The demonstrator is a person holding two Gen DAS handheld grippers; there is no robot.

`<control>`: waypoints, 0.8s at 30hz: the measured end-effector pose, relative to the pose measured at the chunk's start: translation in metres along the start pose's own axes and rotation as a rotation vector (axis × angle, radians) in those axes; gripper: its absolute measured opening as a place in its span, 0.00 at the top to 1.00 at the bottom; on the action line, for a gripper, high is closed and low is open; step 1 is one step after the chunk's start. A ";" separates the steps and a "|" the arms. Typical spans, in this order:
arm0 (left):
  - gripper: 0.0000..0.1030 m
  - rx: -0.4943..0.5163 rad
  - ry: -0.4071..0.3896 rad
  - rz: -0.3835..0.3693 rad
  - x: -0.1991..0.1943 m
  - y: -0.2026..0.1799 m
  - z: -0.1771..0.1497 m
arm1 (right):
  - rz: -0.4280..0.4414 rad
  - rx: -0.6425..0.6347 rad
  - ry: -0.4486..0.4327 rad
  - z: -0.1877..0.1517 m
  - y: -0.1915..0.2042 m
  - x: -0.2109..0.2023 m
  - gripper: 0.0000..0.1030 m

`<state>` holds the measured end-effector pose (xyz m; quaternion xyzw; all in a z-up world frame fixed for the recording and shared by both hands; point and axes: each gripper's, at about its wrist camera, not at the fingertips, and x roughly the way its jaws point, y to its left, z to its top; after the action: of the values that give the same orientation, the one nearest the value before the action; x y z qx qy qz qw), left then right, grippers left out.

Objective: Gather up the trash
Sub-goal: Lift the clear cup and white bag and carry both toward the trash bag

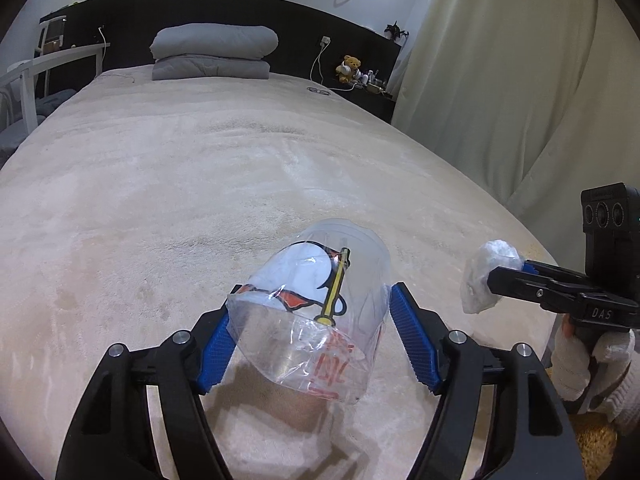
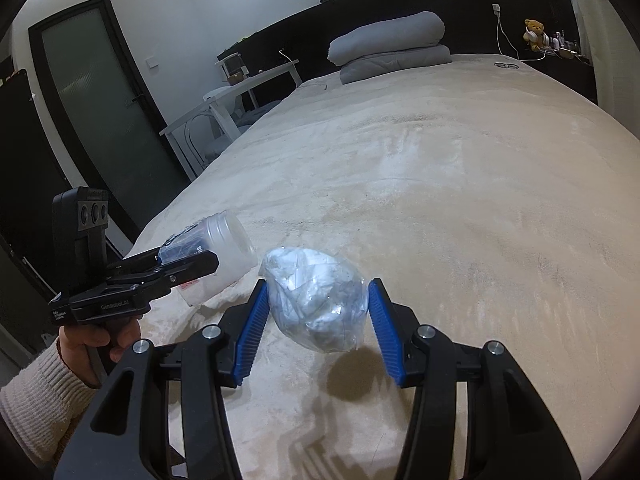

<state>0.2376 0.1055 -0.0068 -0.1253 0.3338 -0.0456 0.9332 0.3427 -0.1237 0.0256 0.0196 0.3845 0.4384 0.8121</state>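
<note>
Beige plush bed (image 1: 200,184) is filling a bedroom with black headboard (image 1: 160,12). Left gripper (image 1: 310,314) is clamping a clear plastic cup (image 1: 316,300) with cartoon print and unreadable red writing, above the bed's near edge. Right gripper (image 2: 316,306), marked "DAS", is squeezing a crumpled plastic bag (image 2: 316,300) there.

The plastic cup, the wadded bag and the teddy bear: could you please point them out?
plastic cup (image 1: 316,300): left wrist view, printed side wall.
wadded bag (image 2: 316,300): right wrist view, crinkled front.
teddy bear (image 1: 350,67): left wrist view, body.

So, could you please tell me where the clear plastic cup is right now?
The clear plastic cup is clamped on its side between the left tongs, lifted above the beige bed, left of the crumpled white bag in the right tongs.
</note>
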 end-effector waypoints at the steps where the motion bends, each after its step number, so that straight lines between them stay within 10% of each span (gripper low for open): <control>1: 0.31 0.007 -0.007 0.003 -0.005 -0.004 -0.002 | -0.003 -0.001 -0.005 -0.002 0.002 -0.003 0.51; 24: 0.31 -0.003 -0.130 -0.038 -0.101 -0.075 -0.076 | -0.043 -0.029 -0.071 -0.085 0.035 -0.078 0.51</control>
<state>0.1114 0.0345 0.0186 -0.1360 0.2701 -0.0547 0.9516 0.2384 -0.1849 0.0260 0.0152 0.3493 0.4254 0.8347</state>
